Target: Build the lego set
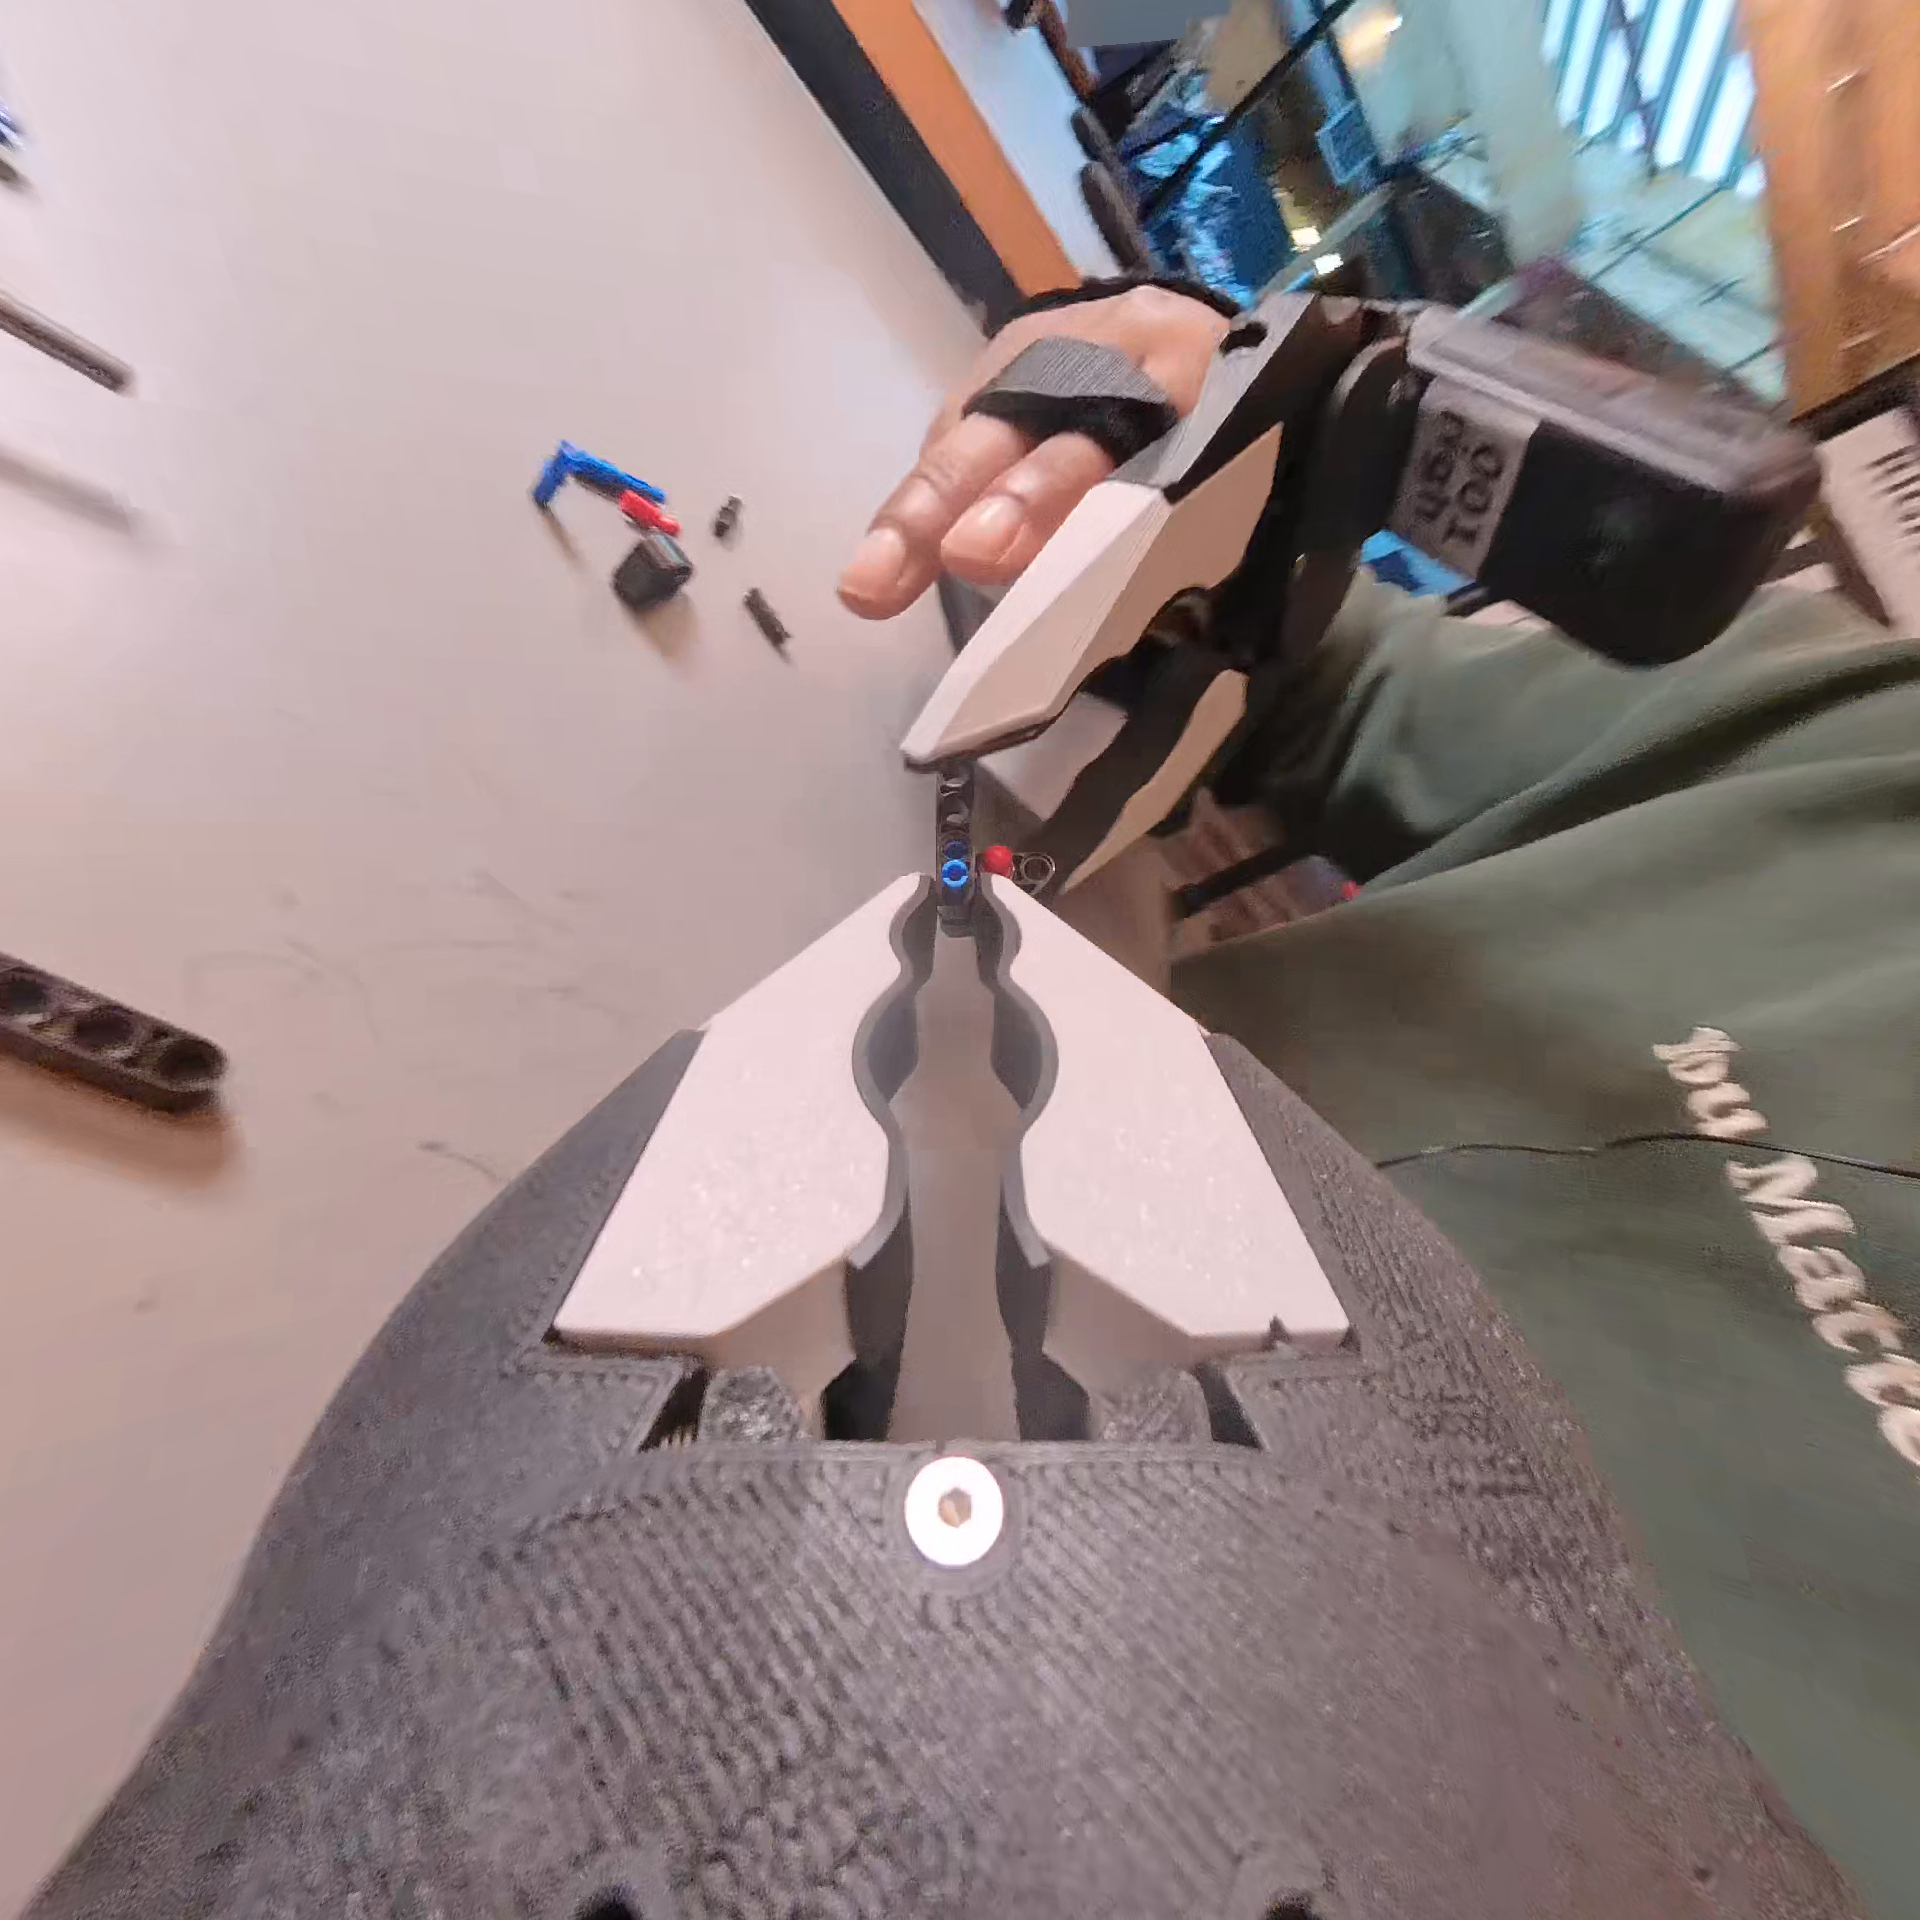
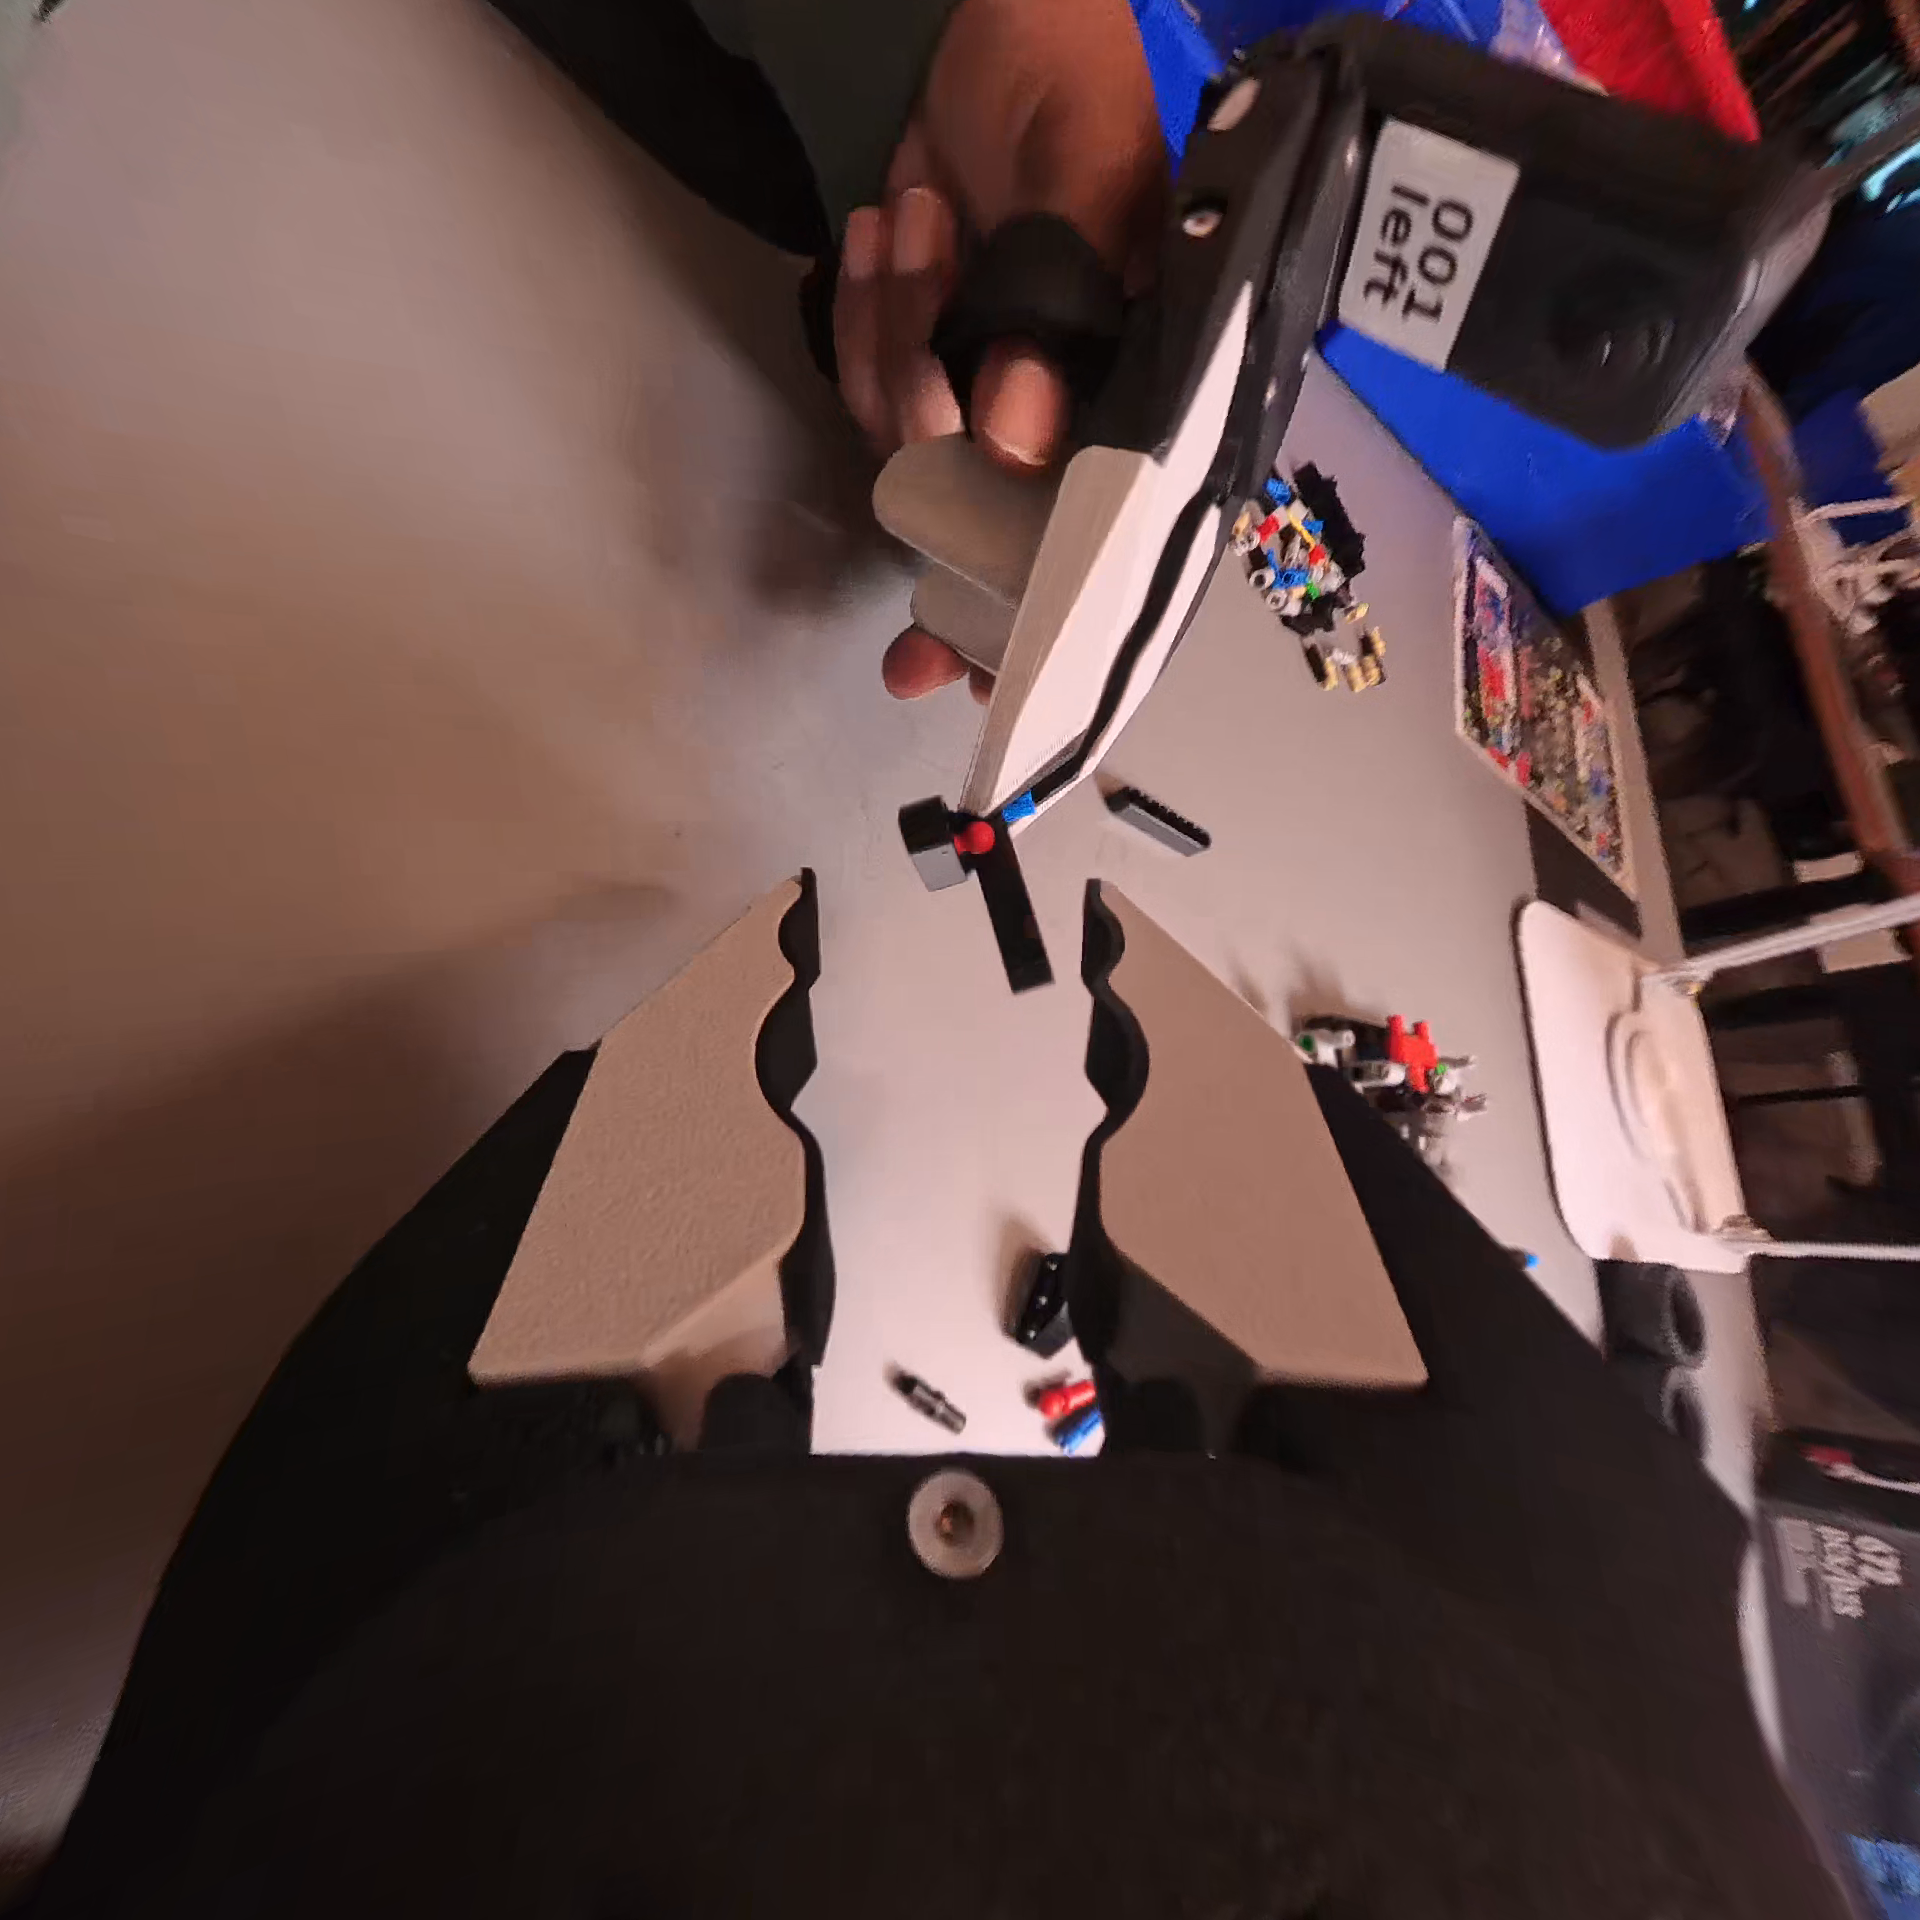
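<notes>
My left gripper [image 1: 956, 883] is shut on a small black lego assembly [image 1: 952, 831] with a blue pin and a red pin, held above the white table [image 1: 364, 727]. In the right wrist view the left gripper [image 2: 997, 805] comes in from the top, and the assembly's black beam [image 2: 1018, 930] hangs down from it, with a black block and a red pin [image 2: 975, 834] at its side. My right gripper [image 2: 948, 899] is open and empty, its tips on either side of the beam's lower end. It also shows in the left wrist view [image 1: 992, 816], held by a hand.
Loose parts lie on the table: a blue piece [image 1: 597, 478], a red pin [image 2: 1065, 1394], a black block [image 2: 1042, 1304], black pins [image 2: 930, 1397] and a holed black beam [image 1: 104, 1029]. Farther off are piles of small parts [image 2: 1299, 561], a booklet [image 2: 1538, 707], a white tray [image 2: 1621, 1091] and a blue bin [image 2: 1538, 468]. My two grippers' fingertips are within a few centimetres of each other. My right gripper's tips are some 10 cm from the black block [image 2: 1042, 1304].
</notes>
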